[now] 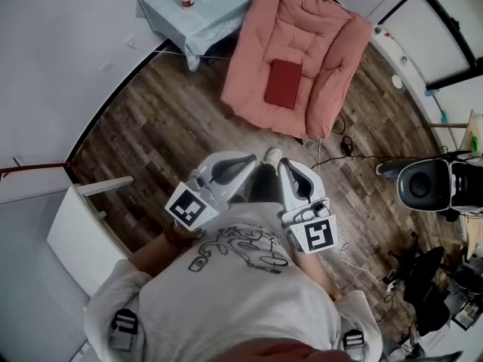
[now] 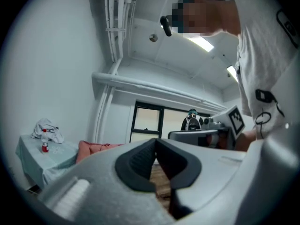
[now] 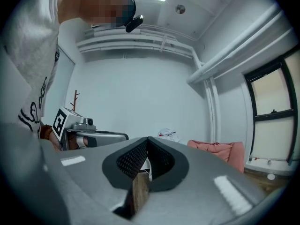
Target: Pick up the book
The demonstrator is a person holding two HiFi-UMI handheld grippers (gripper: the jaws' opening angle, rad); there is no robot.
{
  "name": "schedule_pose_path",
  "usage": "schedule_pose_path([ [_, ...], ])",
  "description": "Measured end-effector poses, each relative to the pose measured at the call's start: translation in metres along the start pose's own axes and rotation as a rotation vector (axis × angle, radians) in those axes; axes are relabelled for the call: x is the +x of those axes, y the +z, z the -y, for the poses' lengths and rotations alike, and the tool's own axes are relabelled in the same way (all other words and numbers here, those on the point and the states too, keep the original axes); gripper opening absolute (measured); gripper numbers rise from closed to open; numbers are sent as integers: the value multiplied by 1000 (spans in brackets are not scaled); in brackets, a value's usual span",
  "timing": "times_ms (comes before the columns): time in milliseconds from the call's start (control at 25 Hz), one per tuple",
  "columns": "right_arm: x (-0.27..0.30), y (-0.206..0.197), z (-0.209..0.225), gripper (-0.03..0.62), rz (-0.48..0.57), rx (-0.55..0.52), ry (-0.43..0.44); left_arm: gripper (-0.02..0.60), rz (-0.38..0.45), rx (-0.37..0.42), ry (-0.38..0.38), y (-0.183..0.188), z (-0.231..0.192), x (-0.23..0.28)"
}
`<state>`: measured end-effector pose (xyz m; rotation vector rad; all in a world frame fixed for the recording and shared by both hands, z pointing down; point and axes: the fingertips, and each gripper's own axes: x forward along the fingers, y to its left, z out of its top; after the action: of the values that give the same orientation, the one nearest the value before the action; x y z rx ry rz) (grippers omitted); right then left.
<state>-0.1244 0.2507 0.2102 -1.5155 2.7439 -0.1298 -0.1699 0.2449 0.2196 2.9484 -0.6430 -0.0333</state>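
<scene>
Right now the book is seen lying flat on the seat of the pink armchair, on the far side of the wooden floor. It is dark red, and nothing is touching it.

Both grippers are held out in front of the person, side by side and pointing level. They are well apart from the chair. The left gripper is clenched and nothing is held in it. In the left gripper view its dark pads are seen meeting at the tips, with only floor showing behind them. The right gripper is clenched too, and it is empty as well.

A small desk with a pale blue cloth is seen to the left of the chair. A little red-topped bottle stands on it. It is no part of the job.

The step in hand is judged to be the walk up to the chair, so the pick-up has not been started. Next, the grippers need to be brought close over the seat, and the jaws of one must be opened wide. The book lies flat on a soft cushion, so one jaw will likely need to be slid under an edge. Then the jaws can be shut on the book and it can be lifted.
</scene>
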Motion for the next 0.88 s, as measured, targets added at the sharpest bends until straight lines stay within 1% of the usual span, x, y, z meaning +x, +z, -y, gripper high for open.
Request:
schedule_pose_path([
  [80,6,1,24,6,25,0,0,3,-7,-1,-1,-3,-9,22],
  [280,30,-1,97,6,13,-3,17,3,-12,-13,22,-6,-44,89],
  [400,45,-3,142,6,-21,-2,37,3,-18,-21,40,-5,-66,130],
  [520,63,3,185,6,1,5,53,3,-20,-24,63,-2,-91,169],
  [720,80,5,238,6,-12,6,74,3,-9,-11,96,1,-119,219],
  [880,86,5,271,6,-19,9,86,3,-2,-7,116,5,-137,247],
])
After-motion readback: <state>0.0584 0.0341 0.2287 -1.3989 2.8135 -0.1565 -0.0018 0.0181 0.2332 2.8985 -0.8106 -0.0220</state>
